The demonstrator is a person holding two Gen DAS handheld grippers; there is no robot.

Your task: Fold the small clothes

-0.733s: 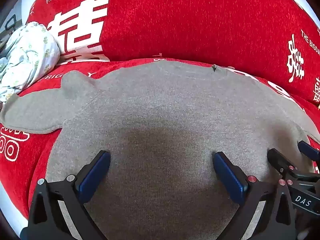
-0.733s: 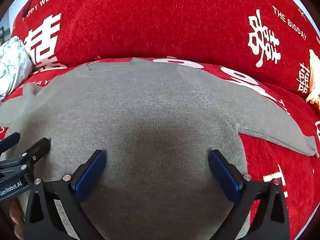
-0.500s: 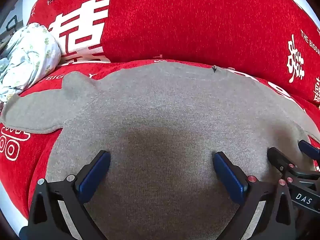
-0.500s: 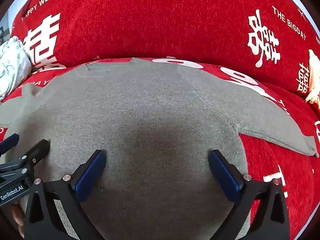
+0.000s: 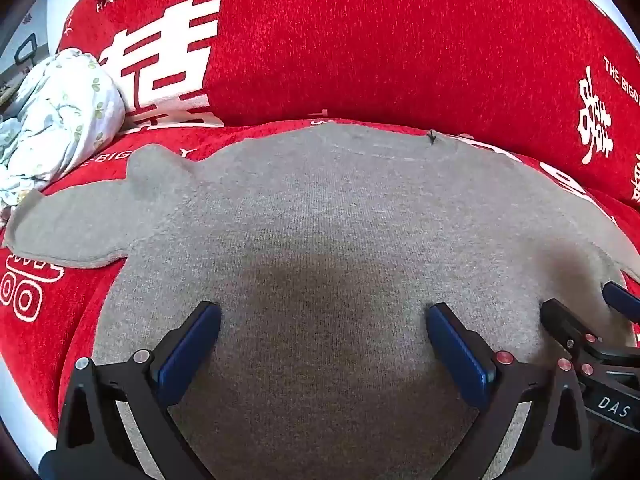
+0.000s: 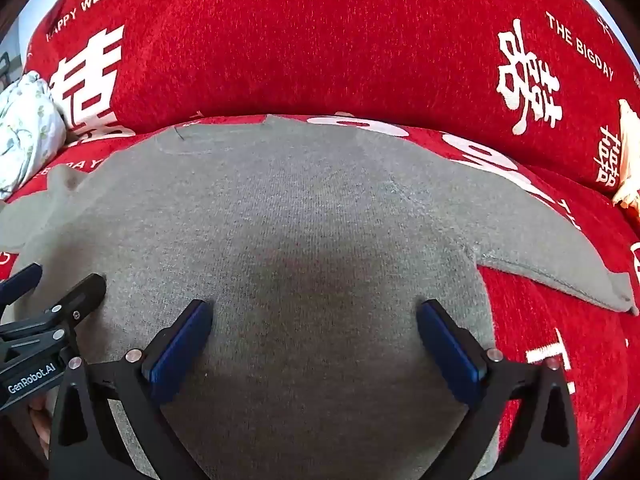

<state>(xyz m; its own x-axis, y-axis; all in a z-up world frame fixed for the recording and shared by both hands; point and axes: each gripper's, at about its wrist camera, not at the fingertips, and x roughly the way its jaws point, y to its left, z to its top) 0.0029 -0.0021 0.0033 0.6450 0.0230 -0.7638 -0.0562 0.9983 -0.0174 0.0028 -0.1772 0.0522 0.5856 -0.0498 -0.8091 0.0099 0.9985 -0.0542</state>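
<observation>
Grey sweater (image 5: 320, 208): spread flat on red sofa cover (image 5: 360, 52), sleeves out. Left gripper (image 5: 320, 344) and right gripper (image 6: 312, 340): jaws spread wide, empty, side by side over hem. Risk: shallow pinch catching one layer; fold skews.

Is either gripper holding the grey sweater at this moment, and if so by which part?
Nothing is held. The left gripper and right gripper are both wide open above the grey sweater, lying flat.
</observation>
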